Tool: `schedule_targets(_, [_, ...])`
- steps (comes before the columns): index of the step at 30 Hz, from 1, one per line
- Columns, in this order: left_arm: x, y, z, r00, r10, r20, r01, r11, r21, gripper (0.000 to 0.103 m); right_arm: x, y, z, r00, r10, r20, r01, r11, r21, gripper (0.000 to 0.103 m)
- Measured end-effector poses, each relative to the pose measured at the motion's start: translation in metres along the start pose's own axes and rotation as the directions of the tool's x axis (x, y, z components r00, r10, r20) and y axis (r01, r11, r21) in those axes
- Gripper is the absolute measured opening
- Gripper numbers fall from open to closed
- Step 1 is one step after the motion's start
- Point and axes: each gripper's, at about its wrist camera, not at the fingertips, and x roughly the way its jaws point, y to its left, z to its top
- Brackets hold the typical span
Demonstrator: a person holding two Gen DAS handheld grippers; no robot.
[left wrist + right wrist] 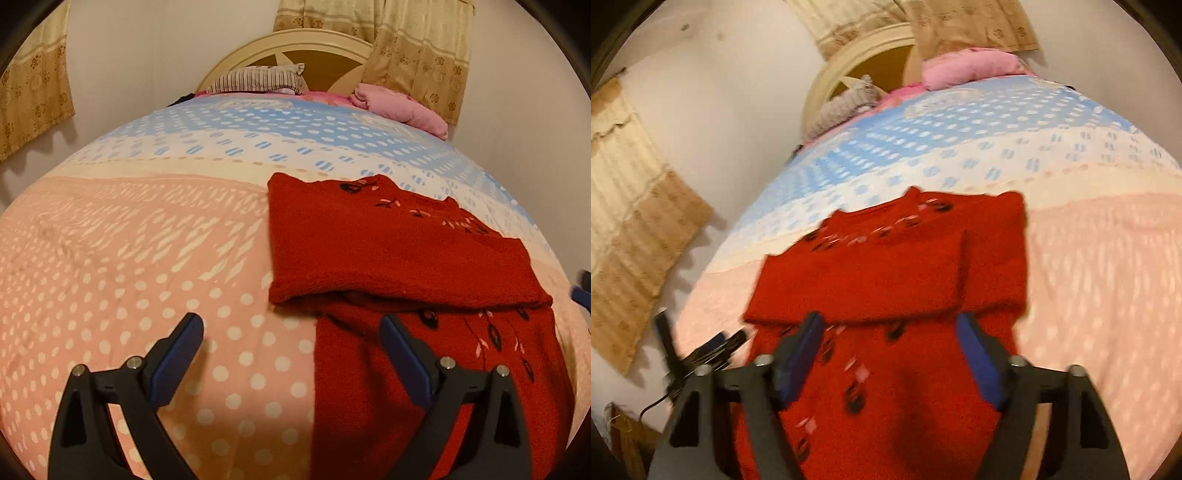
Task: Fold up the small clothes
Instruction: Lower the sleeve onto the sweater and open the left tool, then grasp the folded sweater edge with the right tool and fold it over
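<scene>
A red sweater [399, 254] lies on the bed [147, 258], on a spread patterned in pink and blue with white dots. Its 2 sleeves are folded across the chest, and a line of dark and pink embroidery runs down the front.

The left wrist view is sharp. The left tongs [291, 328] are spread wide and grip nothing; one pad hangs over the bare pink spread, the other over the sweater's lower left part. This view alone shows a striped pillow [258, 78] clearly against the cream headboard [295, 42], with a pink bundle of cloth [402, 105] to its right, and a dark blue sliver at the right edge, too cut off to identify.

The right wrist view is blurred. The right tongs [890, 336] are released too, straddling the sweater's lower body just below the folded sleeves. Only here does a dark object with a cable [701, 354] appear beside the bed, smeared beyond recognition. The sweater's hem is hidden behind the tongs in both views.
</scene>
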Motion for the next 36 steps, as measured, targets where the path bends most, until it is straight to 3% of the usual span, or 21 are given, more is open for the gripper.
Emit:
schedule_targets(1, [0.001, -0.002, 0.001, 1.000, 0.003, -0.001, -0.003, 1.000, 0.004, 0.098, 0.009, -0.005, 0.007, 1.000, -0.026, -0.014, 0.026, 1.000, 0.006, 0.061])
schedule_targets(4, [0.014, -0.003, 0.008, 1.000, 0.001, -0.016, -0.001, 1.000, 0.005, 0.098, 0.036, -0.017, 0.018, 0.997, -0.053, -0.060, 0.054, 0.998, 0.015, 0.059])
schedule_targets(9, [0.027, 0.005, 0.012, 0.998, -0.022, -0.052, 0.020, 0.999, -0.035, 0.098, 0.073, -0.010, 0.019, 0.983, -0.136, -0.124, 0.129, 0.990, -0.061, 0.055])
schedule_targets(10, [0.029, 0.007, 0.011, 0.997, -0.037, -0.066, 0.034, 0.998, -0.045, 0.098, 0.080, -0.009, 0.019, 0.979, -0.154, -0.132, 0.144, 0.986, -0.078, 0.050])
schedule_targets(12, [0.031, 0.012, 0.008, 0.995, -0.060, -0.084, 0.054, 0.996, -0.075, 0.098, 0.089, -0.005, 0.017, 0.967, -0.219, -0.127, 0.202, 0.970, -0.138, 0.032])
schedule_targets(13, [0.030, 0.015, 0.007, 0.994, -0.069, -0.081, 0.061, 0.994, -0.091, 0.098, 0.090, -0.003, 0.016, 0.963, -0.243, -0.116, 0.222, 0.960, -0.170, 0.016])
schedule_targets(18, [0.030, 0.025, 0.004, 0.992, -0.098, -0.077, 0.085, 0.985, -0.152, 0.099, 0.065, 0.014, 0.024, 0.963, -0.268, -0.017, 0.254, 0.929, -0.268, 0.014])
schedule_targets(23, [0.028, 0.013, 0.004, 0.994, -0.081, -0.079, 0.072, 0.992, -0.102, 0.099, 0.020, 0.019, 0.050, 0.965, -0.242, 0.104, 0.261, 0.933, -0.250, 0.014])
schedule_targets(29, [0.033, -0.011, 0.011, 0.994, -0.070, -0.088, 0.071, 0.997, 0.006, 0.099, 0.020, 0.024, 0.056, 0.972, -0.214, 0.096, 0.233, 0.937, -0.261, 0.014])
schedule_targets(31, [0.041, -0.011, 0.017, 0.992, -0.058, -0.108, 0.059, 0.998, 0.001, 0.099, 0.021, 0.031, 0.054, 0.977, -0.189, 0.098, 0.209, 0.940, -0.270, 0.014])
schedule_targets(34, [0.056, -0.001, 0.023, 0.989, 0.045, -0.143, -0.048, 0.999, -0.022, 0.103, 0.016, 0.043, 0.048, 0.979, -0.164, 0.123, 0.194, 0.936, -0.295, 0.014])
schedule_targets(36, [0.058, 0.015, 0.024, 0.989, 0.004, -0.149, -0.022, 0.993, -0.117, 0.103, 0.004, 0.046, 0.048, 0.972, -0.157, 0.173, 0.205, 0.927, -0.313, 0.014])
